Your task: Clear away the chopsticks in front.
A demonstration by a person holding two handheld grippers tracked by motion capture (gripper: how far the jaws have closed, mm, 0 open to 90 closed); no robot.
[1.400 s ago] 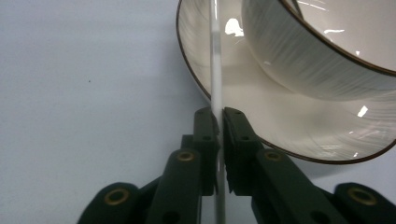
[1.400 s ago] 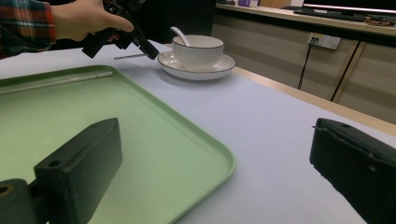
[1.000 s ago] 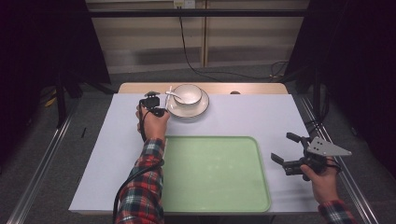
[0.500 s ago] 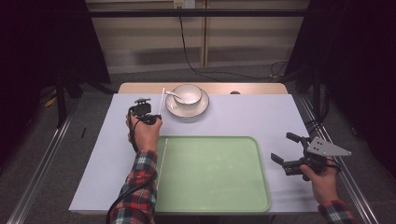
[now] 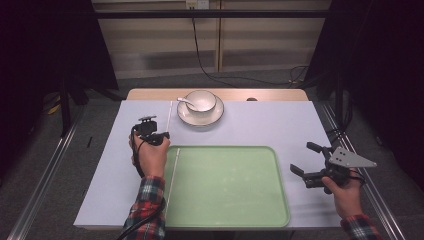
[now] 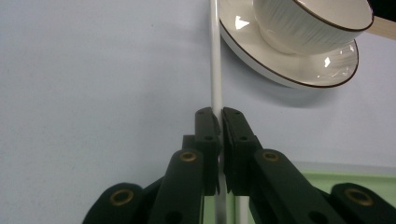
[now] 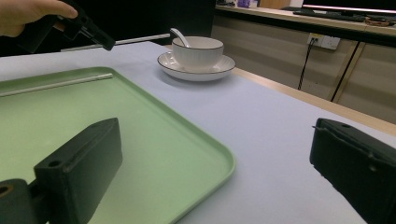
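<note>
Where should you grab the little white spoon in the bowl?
Take the small white spoon by its handle end, which sticks out over the rim of the white ribbed bowl toward the left in the high view. Come from above on that side: its scoop sits down inside the bowl.

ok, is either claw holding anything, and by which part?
The left claw is shut on the thin white stick, gripping it partway along its length, with stick showing on both sides of the grip. The right claw is open and holds nothing.
</note>
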